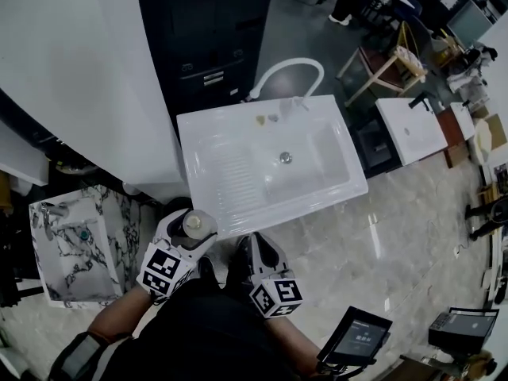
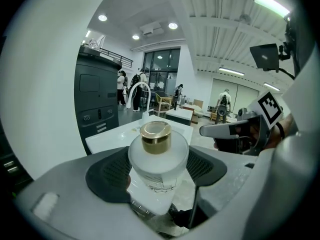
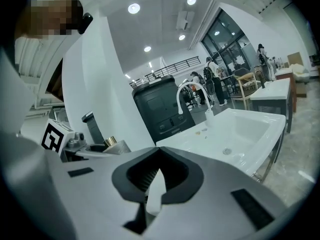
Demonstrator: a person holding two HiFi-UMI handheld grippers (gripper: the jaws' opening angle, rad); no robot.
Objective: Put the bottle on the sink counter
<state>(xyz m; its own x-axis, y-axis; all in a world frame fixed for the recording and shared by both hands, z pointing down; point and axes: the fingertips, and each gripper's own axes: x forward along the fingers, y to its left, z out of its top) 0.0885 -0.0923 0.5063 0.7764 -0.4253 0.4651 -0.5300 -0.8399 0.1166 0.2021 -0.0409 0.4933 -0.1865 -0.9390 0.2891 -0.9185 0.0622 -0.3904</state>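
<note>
A frosted bottle (image 2: 157, 164) with a gold cap (image 2: 155, 135) stands upright between the dark pads of my left gripper (image 2: 157, 176), which is shut on it. In the head view the bottle (image 1: 195, 224) and the left gripper (image 1: 189, 232) hover just off the front left corner of the white sink unit (image 1: 226, 173). The ribbed counter part lies left of the basin (image 1: 305, 165), and a white arched faucet (image 1: 287, 68) rises behind it. My right gripper (image 1: 252, 251) sits beside the left one, short of the sink's front edge. Its jaws (image 3: 154, 181) are shut with nothing in them.
A tall dark cabinet (image 1: 202, 30) stands behind the sink and a white column (image 1: 79, 78) to its left. A marble-patterned basin (image 1: 75, 240) is at the lower left. Another white sink (image 1: 409, 129) and wooden chairs (image 1: 389, 62) stand to the right. A tablet (image 1: 361, 336) sits near my right arm.
</note>
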